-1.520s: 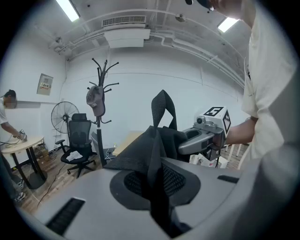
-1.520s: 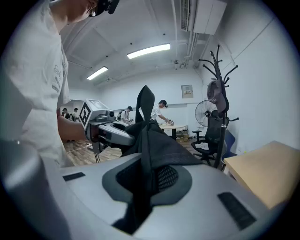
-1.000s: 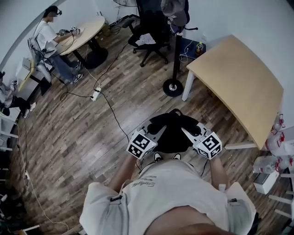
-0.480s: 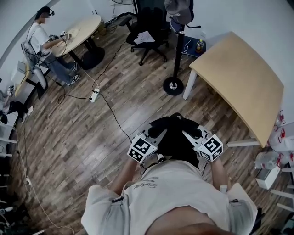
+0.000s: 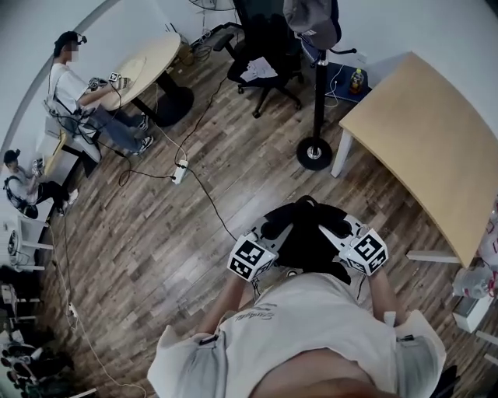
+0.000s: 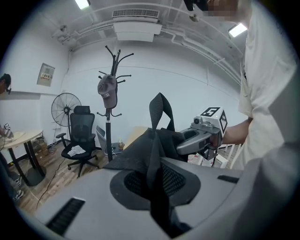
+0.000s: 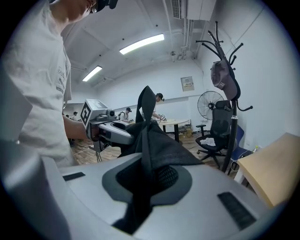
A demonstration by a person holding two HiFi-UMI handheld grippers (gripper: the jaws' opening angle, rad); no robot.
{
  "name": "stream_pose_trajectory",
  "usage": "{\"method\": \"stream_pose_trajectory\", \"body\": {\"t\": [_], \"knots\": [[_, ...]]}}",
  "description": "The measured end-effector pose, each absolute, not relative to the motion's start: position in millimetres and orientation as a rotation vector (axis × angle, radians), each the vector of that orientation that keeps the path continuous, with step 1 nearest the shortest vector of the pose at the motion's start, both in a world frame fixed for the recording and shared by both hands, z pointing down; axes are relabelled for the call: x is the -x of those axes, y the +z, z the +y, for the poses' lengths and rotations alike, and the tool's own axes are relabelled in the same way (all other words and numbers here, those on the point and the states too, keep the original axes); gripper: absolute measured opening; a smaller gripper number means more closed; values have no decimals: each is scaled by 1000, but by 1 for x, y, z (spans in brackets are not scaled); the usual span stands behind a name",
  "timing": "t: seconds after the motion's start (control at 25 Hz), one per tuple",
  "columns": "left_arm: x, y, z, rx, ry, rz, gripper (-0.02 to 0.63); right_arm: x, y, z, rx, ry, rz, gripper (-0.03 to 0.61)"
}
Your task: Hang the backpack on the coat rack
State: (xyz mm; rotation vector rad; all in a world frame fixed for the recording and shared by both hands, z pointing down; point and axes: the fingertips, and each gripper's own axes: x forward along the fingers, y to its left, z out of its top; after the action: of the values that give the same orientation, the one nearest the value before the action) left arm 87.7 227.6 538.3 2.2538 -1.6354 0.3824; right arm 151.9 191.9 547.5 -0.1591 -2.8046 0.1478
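A black backpack hangs in front of me between both grippers. My left gripper is shut on its fabric on one side, my right gripper shut on the fabric on the other. The top loop stands up between them. The black coat rack stands ahead on a round base, with a grey cap on its hooks. In the left gripper view the coat rack is at the left, in the right gripper view the coat rack is at the right.
A light wooden table stands right of the rack. A black office chair is behind it. A cable and power strip lie on the wood floor. People sit at a round table at far left.
I have stepped forward with the backpack. The rack's base has slid down and to the right in the head view. Both grips are unchanged.
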Motion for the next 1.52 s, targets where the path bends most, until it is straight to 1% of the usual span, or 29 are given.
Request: {"method": "stream_pose_trajectory", "body": {"t": [0.28, 0.76, 1.08, 1.52], "knots": [[-50, 532, 164, -2232, 371, -1701, 44, -113, 542, 128, 182, 72, -2849, 29], [-24, 521, 68, -2300, 405, -1721, 44, -89, 531, 37, 171, 12, -2897, 29], [-8, 537, 41, -2284, 412, -1690, 44, -73, 545, 11, 178, 45, -2851, 29], [53, 549, -8, -2333, 409, -1565, 44, -15, 556, -31, 55, 144, -2812, 29]]}}
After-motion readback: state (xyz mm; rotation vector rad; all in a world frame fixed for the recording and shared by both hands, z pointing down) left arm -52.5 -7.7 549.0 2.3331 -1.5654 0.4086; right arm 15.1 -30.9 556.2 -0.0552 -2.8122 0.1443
